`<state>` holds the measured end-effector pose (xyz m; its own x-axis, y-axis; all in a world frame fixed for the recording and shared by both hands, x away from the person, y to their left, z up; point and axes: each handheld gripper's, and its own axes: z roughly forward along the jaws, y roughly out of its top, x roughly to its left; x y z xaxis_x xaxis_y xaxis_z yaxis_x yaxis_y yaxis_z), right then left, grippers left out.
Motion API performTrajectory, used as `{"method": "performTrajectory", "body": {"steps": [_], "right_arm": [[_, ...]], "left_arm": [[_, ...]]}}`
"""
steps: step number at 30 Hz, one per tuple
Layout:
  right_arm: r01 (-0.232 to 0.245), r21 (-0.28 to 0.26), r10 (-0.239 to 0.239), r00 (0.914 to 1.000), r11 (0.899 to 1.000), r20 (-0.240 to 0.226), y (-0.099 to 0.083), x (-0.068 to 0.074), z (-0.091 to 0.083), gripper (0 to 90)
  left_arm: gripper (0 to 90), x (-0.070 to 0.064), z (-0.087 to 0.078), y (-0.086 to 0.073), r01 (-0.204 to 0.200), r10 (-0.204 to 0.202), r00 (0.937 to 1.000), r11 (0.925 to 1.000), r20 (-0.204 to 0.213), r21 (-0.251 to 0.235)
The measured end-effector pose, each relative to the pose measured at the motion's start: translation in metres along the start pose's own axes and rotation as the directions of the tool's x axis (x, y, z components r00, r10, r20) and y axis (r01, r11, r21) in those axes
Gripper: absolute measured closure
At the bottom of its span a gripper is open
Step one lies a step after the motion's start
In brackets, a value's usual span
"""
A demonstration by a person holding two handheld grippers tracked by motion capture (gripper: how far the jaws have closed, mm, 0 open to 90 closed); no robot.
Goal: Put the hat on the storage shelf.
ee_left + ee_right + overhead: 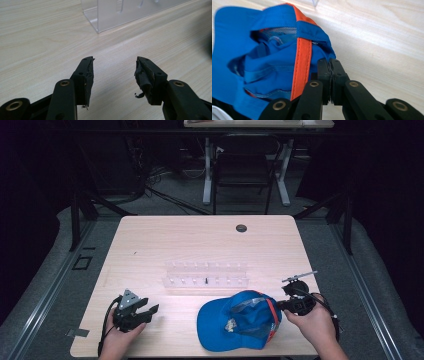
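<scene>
A blue cap (235,322) with an orange strip lies upside down near the table's front edge, right of centre. My right gripper (281,306) is at the cap's right rim. In the right gripper view, the jaws are pressed together at the edge of the blue fabric (269,57), so the right gripper (330,61) is shut on the cap's rim. My left gripper (152,311) rests at the front left, open, apart from the cap. In the left gripper view there is bare wood between the fingers of the left gripper (115,61).
A clear plastic rack (205,274) with small pegs stands across the middle of the wooden table (200,235); its corner (120,12) is ahead of my left gripper. A dark cable hole (241,228) sits near the far edge. A chair (243,167) stands beyond the table.
</scene>
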<state>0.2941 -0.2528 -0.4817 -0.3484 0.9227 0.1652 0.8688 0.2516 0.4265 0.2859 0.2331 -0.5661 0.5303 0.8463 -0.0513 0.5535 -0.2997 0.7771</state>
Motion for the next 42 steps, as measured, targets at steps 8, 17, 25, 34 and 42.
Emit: {"method": "performTrajectory", "body": {"steps": [8,17,25,34,42], "right_arm": [[0.000,0.013,0.000,0.9999,1.000,-0.016,0.016,0.000,-0.020,88.2],[-0.006,0.038,0.007,0.9995,0.999,-0.031,0.032,0.007,-0.038,88.3],[-0.027,0.075,0.029,0.9993,0.997,-0.023,0.046,0.005,-0.049,88.3],[-0.044,0.102,0.047,0.9987,0.994,-0.019,0.051,0.005,-0.053,88.3],[-0.055,0.108,0.055,0.9985,0.993,0.000,0.054,0.008,-0.057,86.0]], "left_arm": [[49.1,0.000,0.001,0.000,0.000,0.000,1.0000,1.0000,-0.003,0.000],[49.1,0.000,0.000,-0.001,0.002,-0.002,1.0000,1.0000,-0.001,0.005],[49.1,0.000,0.000,-0.001,0.001,-0.001,1.0000,1.0000,0.000,0.005],[49.1,0.000,0.000,-0.001,0.000,0.000,1.0000,1.0000,0.001,0.002],[49.1,-0.001,0.000,-0.001,0.000,0.000,1.0000,1.0000,0.001,0.002]]}}
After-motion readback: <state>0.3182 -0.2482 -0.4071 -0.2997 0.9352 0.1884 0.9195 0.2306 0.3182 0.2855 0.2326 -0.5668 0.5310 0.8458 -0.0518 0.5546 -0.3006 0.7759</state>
